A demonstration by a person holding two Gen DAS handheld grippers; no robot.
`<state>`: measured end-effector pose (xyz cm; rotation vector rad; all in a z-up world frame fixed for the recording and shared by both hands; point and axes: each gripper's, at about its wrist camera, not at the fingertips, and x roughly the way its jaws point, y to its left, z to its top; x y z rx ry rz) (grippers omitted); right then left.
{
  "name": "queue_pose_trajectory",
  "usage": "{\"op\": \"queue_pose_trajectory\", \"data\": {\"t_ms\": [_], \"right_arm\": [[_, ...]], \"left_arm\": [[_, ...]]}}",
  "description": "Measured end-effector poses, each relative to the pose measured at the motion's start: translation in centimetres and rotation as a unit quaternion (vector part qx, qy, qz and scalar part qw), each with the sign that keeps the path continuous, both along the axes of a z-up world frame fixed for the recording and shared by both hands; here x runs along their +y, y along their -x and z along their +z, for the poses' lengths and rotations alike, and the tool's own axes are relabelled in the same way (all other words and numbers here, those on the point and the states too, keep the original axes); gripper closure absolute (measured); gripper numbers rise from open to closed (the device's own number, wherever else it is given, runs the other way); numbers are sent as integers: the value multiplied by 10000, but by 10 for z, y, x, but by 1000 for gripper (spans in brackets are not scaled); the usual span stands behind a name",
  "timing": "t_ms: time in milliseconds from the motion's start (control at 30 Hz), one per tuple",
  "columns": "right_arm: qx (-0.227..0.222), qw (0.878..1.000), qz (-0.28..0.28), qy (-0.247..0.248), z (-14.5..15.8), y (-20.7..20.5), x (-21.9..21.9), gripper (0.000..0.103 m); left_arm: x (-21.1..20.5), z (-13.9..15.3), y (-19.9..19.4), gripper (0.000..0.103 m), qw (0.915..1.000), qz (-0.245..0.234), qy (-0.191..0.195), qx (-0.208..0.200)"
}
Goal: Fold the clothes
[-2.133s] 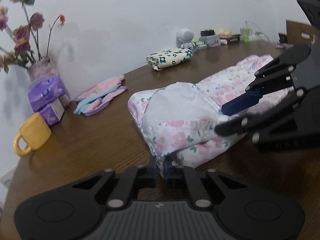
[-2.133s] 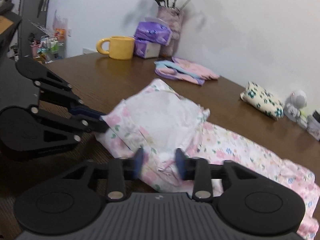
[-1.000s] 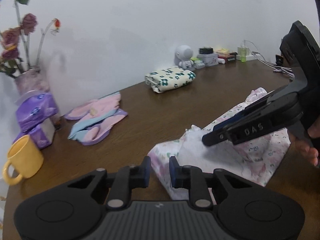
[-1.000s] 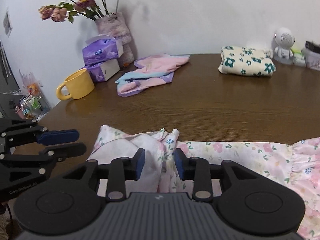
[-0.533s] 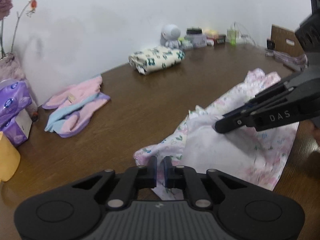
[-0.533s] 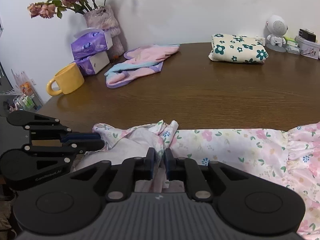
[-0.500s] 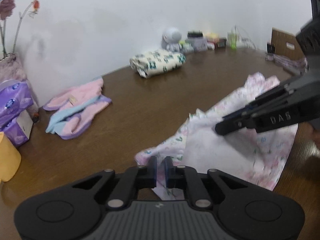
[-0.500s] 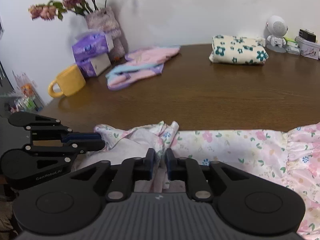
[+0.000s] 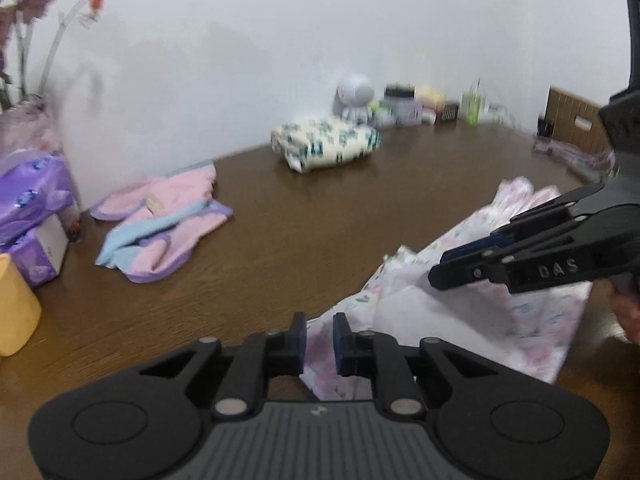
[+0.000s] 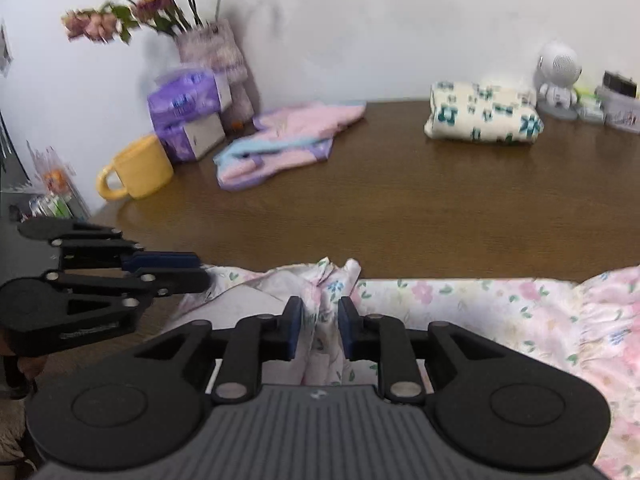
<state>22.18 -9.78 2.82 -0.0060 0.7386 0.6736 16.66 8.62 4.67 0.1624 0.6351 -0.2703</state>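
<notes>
A pale floral garment (image 10: 500,312) lies along the near edge of the brown table (image 10: 420,208), with its white lining (image 9: 432,312) showing at the end nearest me. My left gripper (image 9: 320,340) has a corner of that end between its blue pads; its jaws are opening slightly. My right gripper (image 10: 320,328) pinches a bunched fold of the same garment, and its jaws are also opening slightly. Each gripper appears in the other's view: the right gripper (image 9: 440,276) and the left gripper (image 10: 200,272), both with tips at the cloth.
At the back lie a pink, blue and purple garment (image 10: 280,144) and a folded cream floral bundle (image 10: 484,120). A yellow mug (image 10: 140,168), purple tissue packs (image 10: 188,116) and a flower vase (image 10: 216,52) stand at the far left. Small items (image 9: 400,100) line the wall.
Both grippers closed onto the garment's end from a wider stance and have since eased a little. The left view has shifted slightly and is blurred.
</notes>
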Motion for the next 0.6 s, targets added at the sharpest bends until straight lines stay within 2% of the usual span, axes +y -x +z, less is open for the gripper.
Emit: {"op": "queue_pose_trajectory", "data": {"t_ms": [133, 333, 400, 433, 533, 600], "right_arm": [[-183, 9998, 36, 71, 8, 15, -7, 81], [73, 10000, -18, 63, -4, 14, -6, 79], [125, 9998, -57, 122, -9, 12, -3, 79], [118, 9998, -55, 168, -10, 12, -2, 83], [83, 9995, -49, 292, -12, 14, -1, 86], [10, 9996, -47, 271, -8, 18, -3, 86]], "left_arm": [[1, 3, 32, 81, 9999, -88, 79, -63], [-8, -17, 43, 83, 9998, -20, 39, 204], [-11, -24, 40, 89, 9996, -19, -39, 271], [-13, -27, 39, 91, 9995, -22, -80, 310], [-18, -30, 41, 91, 9990, -10, -318, 309], [-17, -24, 46, 88, 9994, 45, -273, 220]]}}
